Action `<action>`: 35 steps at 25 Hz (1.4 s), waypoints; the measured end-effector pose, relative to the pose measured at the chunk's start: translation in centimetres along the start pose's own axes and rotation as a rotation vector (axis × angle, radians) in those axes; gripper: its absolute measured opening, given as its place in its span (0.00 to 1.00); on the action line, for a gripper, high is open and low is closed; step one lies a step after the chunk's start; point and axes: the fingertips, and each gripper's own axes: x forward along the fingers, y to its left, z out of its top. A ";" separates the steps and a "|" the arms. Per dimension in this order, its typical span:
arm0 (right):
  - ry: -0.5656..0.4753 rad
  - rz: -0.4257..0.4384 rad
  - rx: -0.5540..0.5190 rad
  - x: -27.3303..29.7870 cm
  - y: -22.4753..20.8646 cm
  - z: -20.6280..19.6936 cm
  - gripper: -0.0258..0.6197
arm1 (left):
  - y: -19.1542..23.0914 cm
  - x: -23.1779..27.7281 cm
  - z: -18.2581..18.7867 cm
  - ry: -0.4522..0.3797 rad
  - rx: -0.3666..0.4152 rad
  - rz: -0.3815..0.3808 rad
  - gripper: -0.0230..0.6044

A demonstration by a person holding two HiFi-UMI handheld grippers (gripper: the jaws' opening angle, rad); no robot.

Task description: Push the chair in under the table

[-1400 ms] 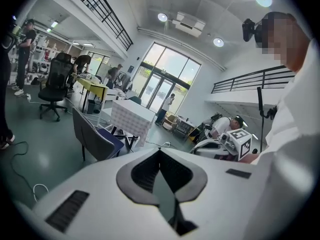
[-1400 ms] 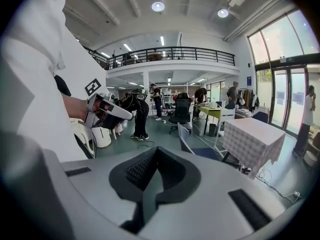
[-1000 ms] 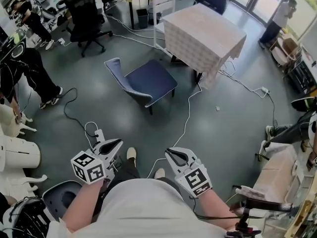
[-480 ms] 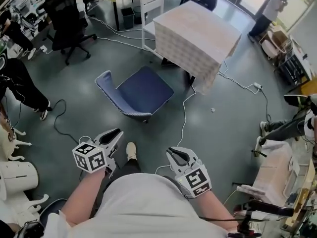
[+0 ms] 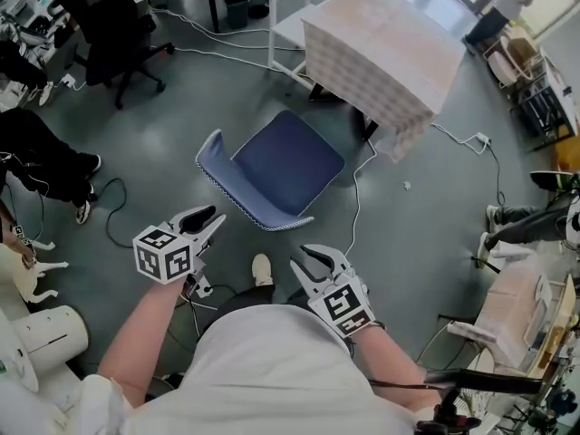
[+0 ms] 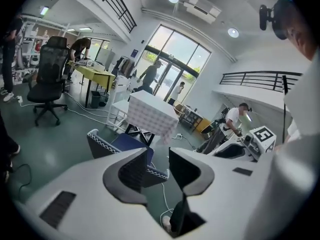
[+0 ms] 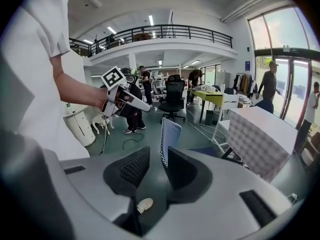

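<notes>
The chair (image 5: 283,163), blue-seated with a paler curved back, stands on the grey floor pulled out from the table (image 5: 385,39), not tucked under it. It is turned at an angle: its back faces the person and the left side of the head view, while the front of the seat points toward the table's near corner. The table is draped in a pale checked cloth. A white cable (image 5: 355,214) trails over the floor just beside the chair's right edge.

The left claw (image 5: 207,217) is held in the air close to the chair's back, apart from it. Its jaws are spread with nothing between them. In the left gripper view, the chair (image 6: 116,143) and table (image 6: 150,116) show beyond the left claw (image 6: 157,156).

The right claw (image 5: 317,259) hangs lower, near the person's shoe (image 5: 262,268), also spread and empty. In the right gripper view, the chair's back (image 7: 170,133) shows upright through the gap of the right claw (image 7: 157,166), with the table (image 7: 262,134) to its right.

A black office chair (image 5: 109,34) stands well apart at the upper left.
</notes>
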 end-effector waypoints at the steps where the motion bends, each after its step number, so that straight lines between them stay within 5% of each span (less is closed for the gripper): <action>1: 0.021 0.003 -0.012 1.3 0.1 0.0 0.21 | 1.1 0.4 -0.1 0.021 0.015 0.002 0.25; 5: 0.088 0.028 -0.078 5.6 0.5 -0.1 0.22 | 3.8 2.2 -0.5 0.136 0.203 -0.011 0.29; 13: 0.216 0.077 -0.151 13.1 -0.2 -2.0 0.29 | 8.2 6.6 -1.3 0.492 0.936 -0.077 0.39; 19: 0.313 0.107 -0.159 16.7 -0.7 -5.0 0.30 | 12.1 9.1 -3.9 0.780 1.274 -0.160 0.47; 24: 0.333 0.196 -0.135 17.5 -0.6 -6.1 0.30 | 14.2 11.3 -6.2 0.956 1.380 -0.186 0.46; 26: 0.338 0.228 -0.131 17.7 -0.3 -6.1 0.28 | 14.5 11.6 -6.5 0.995 1.381 -0.212 0.32; 35: 0.299 0.262 -0.082 18.0 -2.5 -4.7 0.25 | 14.9 12.9 -4.5 0.972 1.399 -0.233 0.26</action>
